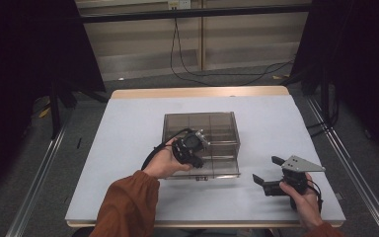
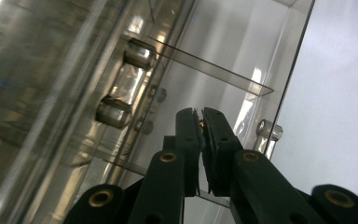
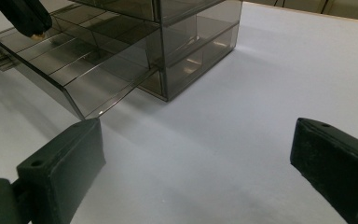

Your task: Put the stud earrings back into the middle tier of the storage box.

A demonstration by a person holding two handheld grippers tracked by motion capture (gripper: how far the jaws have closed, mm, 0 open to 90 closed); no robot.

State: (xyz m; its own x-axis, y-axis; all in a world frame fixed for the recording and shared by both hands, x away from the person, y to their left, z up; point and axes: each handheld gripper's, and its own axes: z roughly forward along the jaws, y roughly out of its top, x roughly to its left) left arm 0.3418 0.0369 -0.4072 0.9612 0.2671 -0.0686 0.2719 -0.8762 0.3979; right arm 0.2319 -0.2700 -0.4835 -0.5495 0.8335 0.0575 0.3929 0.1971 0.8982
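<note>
A smoky clear drawer box [image 1: 222,126] stands mid-table, also seen in the right gripper view [image 3: 191,51]. Its bottom drawer [image 1: 219,165] is pulled out toward me, showing divided compartments [image 3: 70,60] and a clear handle [image 2: 121,91]. My left gripper [image 1: 196,160] hangs over the drawer's front left part, pointing down into it. Its jaws [image 2: 202,114] are shut on a tiny brass-coloured piece [image 2: 200,124]; that tip also shows from the right gripper view [image 3: 30,21]. My right gripper [image 1: 266,169] rests low at the table's front right, open and holding nothing [image 3: 198,135].
The white table top [image 1: 128,148] has bare room left, right and behind the box. Its front edge runs close under my forearms. Metal rails flank the table on the floor, black cables [image 1: 202,74] lie beyond the far edge, and dark curtains hang on both sides.
</note>
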